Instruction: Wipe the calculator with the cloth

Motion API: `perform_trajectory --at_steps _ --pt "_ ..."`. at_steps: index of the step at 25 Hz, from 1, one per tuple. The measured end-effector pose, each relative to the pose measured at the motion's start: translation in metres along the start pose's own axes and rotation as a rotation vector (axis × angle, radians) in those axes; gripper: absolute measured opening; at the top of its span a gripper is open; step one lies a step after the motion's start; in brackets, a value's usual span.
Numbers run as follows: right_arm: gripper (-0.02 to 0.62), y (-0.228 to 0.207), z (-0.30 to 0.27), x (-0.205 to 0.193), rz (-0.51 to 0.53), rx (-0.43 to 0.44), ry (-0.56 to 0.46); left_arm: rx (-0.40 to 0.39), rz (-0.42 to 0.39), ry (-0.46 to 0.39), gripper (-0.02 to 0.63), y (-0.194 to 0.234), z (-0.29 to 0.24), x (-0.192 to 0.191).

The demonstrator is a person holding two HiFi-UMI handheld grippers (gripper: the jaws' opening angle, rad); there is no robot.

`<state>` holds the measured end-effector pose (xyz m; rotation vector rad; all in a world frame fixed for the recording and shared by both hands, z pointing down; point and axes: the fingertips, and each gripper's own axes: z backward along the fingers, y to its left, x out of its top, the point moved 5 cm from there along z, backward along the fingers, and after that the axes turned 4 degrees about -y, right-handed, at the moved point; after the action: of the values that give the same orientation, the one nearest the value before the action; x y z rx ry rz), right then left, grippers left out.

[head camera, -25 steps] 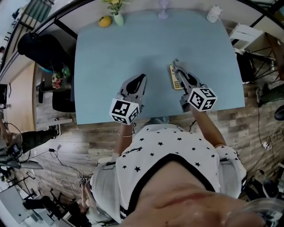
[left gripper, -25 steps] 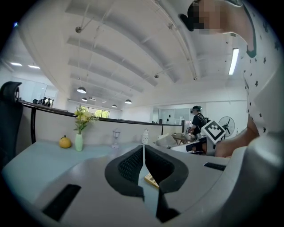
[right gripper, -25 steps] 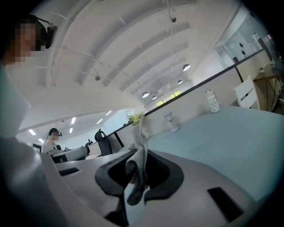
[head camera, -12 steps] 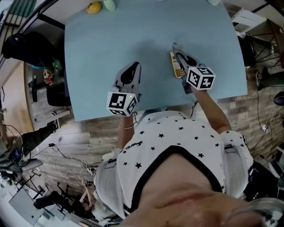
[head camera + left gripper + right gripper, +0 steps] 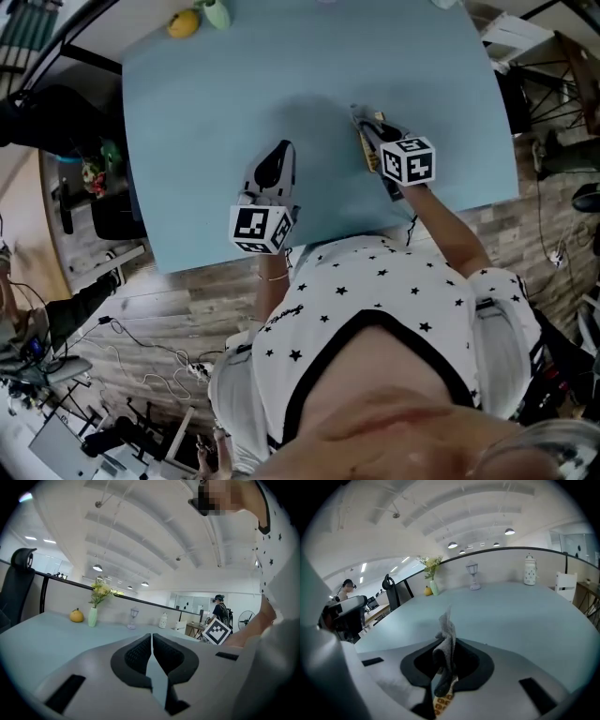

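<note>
A yellow-keyed calculator (image 5: 367, 150) lies on the light blue table (image 5: 234, 84) near its front edge. My right gripper (image 5: 372, 129) sits directly over it, shut on a grey cloth (image 5: 446, 637) that sticks up between the jaws. In the right gripper view the calculator (image 5: 442, 705) shows just below the cloth. My left gripper (image 5: 282, 152) rests on the table to the left of the calculator. Its jaws are shut with nothing between them (image 5: 151, 651).
At the table's far edge stand a yellow fruit (image 5: 76, 615), a small vase of flowers (image 5: 93, 615), a little lamp (image 5: 474, 581) and a white jar (image 5: 529, 574). A black office chair (image 5: 18, 588) stands left of the table, and a white chair (image 5: 565, 586) to the right.
The head view has shifted, so the table sits higher in the picture. The right gripper stays over the calculator with the cloth; the left gripper has hardly moved.
</note>
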<state>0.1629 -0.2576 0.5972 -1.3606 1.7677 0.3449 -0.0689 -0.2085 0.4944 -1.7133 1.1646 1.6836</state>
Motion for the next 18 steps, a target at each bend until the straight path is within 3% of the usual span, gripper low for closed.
perform_trajectory --at_steps 10,18 --pt "0.048 0.002 -0.023 -0.010 0.029 0.010 0.066 -0.004 -0.017 0.000 0.035 0.006 -0.009 0.007" --pt "0.049 -0.010 -0.025 -0.006 0.036 0.027 0.082 0.045 -0.028 -0.014 0.035 0.004 -0.010 0.020"
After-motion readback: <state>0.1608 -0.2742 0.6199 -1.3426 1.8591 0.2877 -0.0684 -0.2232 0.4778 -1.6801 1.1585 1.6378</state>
